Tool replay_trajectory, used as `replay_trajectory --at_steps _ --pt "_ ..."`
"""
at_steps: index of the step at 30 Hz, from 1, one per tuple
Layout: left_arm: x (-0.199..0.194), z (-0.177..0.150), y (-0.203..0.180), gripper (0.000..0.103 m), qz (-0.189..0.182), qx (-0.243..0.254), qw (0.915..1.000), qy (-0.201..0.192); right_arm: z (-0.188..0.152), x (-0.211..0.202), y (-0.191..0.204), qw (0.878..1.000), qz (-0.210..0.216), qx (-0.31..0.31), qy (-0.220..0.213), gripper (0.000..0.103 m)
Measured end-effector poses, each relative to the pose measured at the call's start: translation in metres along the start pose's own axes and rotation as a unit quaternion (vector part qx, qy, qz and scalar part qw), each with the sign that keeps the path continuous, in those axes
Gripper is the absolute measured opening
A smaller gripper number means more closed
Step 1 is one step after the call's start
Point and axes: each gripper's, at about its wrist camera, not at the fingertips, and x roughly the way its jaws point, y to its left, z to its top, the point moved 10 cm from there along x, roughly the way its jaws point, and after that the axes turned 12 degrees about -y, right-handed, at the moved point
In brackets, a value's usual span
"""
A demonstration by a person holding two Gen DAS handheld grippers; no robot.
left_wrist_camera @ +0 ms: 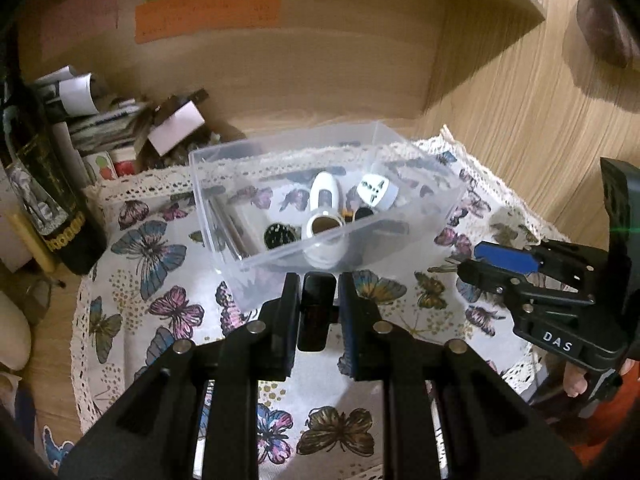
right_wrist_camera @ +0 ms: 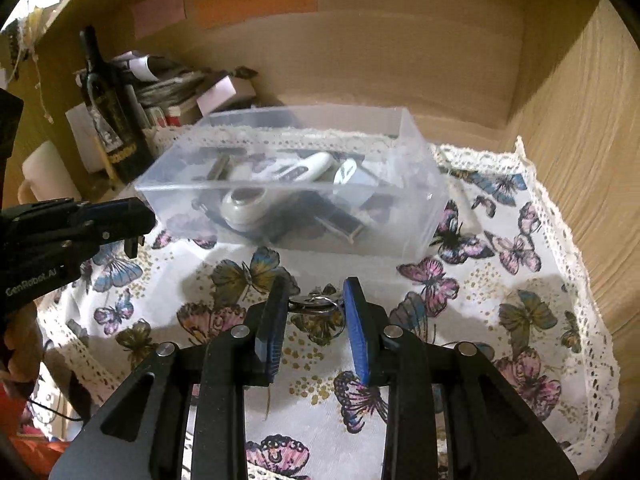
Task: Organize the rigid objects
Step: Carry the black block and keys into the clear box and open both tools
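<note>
A clear plastic box (left_wrist_camera: pixel 440 204) (right_wrist_camera: pixel 420 184) stands on the butterfly cloth (left_wrist_camera: pixel 152 280) (right_wrist_camera: pixel 500 300) and holds several small items: a white oval device (left_wrist_camera: pixel 325 191) (right_wrist_camera: pixel 308 166), a white plug adapter (left_wrist_camera: pixel 378 191), a white tape roll (left_wrist_camera: pixel 324 226) (right_wrist_camera: pixel 246 202). My left gripper (left_wrist_camera: pixel 319 280) is shut on a small black rectangular object (left_wrist_camera: pixel 316 312), just in front of the box. It also shows in the right wrist view (right_wrist_camera: pixel 136 220). My right gripper (right_wrist_camera: pixel 316 284) is shut on a metal key ring (right_wrist_camera: pixel 316 304) low over the cloth. It also shows in the left wrist view (left_wrist_camera: pixel 476 258).
A dark wine bottle (left_wrist_camera: pixel 44 184) (right_wrist_camera: pixel 108 120) stands at the left with stacked papers and small boxes (left_wrist_camera: pixel 120 128) behind it. Wooden shelf walls (right_wrist_camera: pixel 580 120) enclose the back and right side. A white rounded object (right_wrist_camera: pixel 44 168) sits at far left.
</note>
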Motion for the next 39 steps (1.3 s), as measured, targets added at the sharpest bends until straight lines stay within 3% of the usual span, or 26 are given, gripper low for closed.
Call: replay_trajectory --at_steps 22,29,39 --pt "-0.007 0.064 0.015 0.019 0.012 -0.012 0.9975 -0.068 0.092 -0.025 0.008 0.993 0.0 -0.03 -0.114 0.026" --pt "0.027 0.065 0.031 0.019 0.025 -0.024 0.9986 -0.04 0.104 -0.001 0.012 0.993 -0.001 -0.042 -0.114 0.026" --pt "0.076 0.041 0.052 0.019 0.04 -0.041 0.9981 0.021 0.084 0.05 -0.014 0.998 -0.021 -0.022 -0.056 0.026"
